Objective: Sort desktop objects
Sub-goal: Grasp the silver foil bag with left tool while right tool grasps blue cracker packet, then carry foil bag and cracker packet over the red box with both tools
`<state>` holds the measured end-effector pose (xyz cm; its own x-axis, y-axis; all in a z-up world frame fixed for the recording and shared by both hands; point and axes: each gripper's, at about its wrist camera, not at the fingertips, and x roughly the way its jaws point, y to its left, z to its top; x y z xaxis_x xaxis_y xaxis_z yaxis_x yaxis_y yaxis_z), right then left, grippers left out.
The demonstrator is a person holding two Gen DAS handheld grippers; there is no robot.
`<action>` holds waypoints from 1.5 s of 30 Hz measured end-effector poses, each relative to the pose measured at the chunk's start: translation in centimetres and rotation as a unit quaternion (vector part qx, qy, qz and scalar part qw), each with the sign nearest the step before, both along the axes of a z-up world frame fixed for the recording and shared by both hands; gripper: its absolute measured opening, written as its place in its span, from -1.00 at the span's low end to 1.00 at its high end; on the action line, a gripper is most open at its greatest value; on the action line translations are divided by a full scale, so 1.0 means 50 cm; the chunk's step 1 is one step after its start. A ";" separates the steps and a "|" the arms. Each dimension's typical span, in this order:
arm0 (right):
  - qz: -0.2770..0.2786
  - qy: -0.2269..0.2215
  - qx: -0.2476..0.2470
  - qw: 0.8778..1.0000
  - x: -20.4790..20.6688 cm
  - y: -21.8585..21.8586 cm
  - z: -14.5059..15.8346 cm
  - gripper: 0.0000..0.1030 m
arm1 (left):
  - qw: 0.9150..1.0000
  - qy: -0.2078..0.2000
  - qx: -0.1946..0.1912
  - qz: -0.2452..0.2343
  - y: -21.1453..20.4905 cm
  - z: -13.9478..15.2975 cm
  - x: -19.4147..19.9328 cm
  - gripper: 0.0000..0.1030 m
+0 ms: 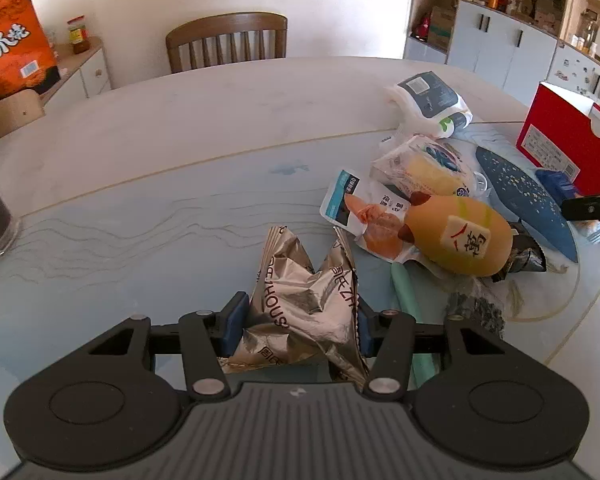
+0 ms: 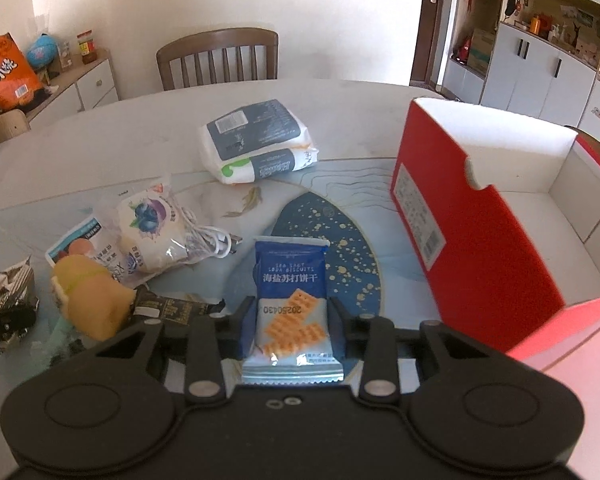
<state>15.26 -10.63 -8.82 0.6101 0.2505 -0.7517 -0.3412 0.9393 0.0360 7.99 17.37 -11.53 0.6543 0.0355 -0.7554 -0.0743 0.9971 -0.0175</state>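
The left gripper [image 1: 296,326] was closed on a crumpled silver foil packet [image 1: 306,300], its blue pads pressed against the packet's two sides; the packet's far end seemed to sit just above the table [image 1: 180,128]. The right gripper [image 2: 290,330] was likewise closed on a blue biscuit packet [image 2: 290,300], held flat and lengthwise between the fingers, probably so it could slide into the box.

The open red box [image 2: 480,216] stood at the right, with its white interior facing up, apparently the sorting destination. Its near red wall rose between the biscuit packet and the interior, so the packet would need lifting over it.

Unsorted items lay at left centre: a yellow plush toy [image 2: 88,300], a blueberry bread bag [image 2: 152,232], a white cable [image 2: 210,240] and a tissue pack [image 2: 256,140] farther off. A chair [image 2: 218,58] stood beyond the table.
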 end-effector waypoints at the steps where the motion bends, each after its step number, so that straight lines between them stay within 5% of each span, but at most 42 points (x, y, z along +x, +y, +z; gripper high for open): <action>1: 0.002 0.000 0.003 1.000 -0.003 -0.004 0.006 -0.30 | 1.000 0.000 0.000 0.003 -0.001 0.004 -0.004 0.00; 15: 0.062 0.008 0.033 0.997 -0.030 -0.079 0.104 -0.29 | 0.999 -0.020 0.009 0.029 -0.106 0.120 -0.031 0.00; 28: 0.068 -0.017 0.057 0.996 0.007 -0.193 0.200 -0.29 | 0.999 -0.040 -0.001 -0.035 -0.257 0.213 0.010 0.00; 45: 0.026 -0.026 0.053 0.998 0.109 -0.384 0.202 -0.29 | 0.991 -0.045 -0.006 -0.123 -0.470 0.251 0.121 0.00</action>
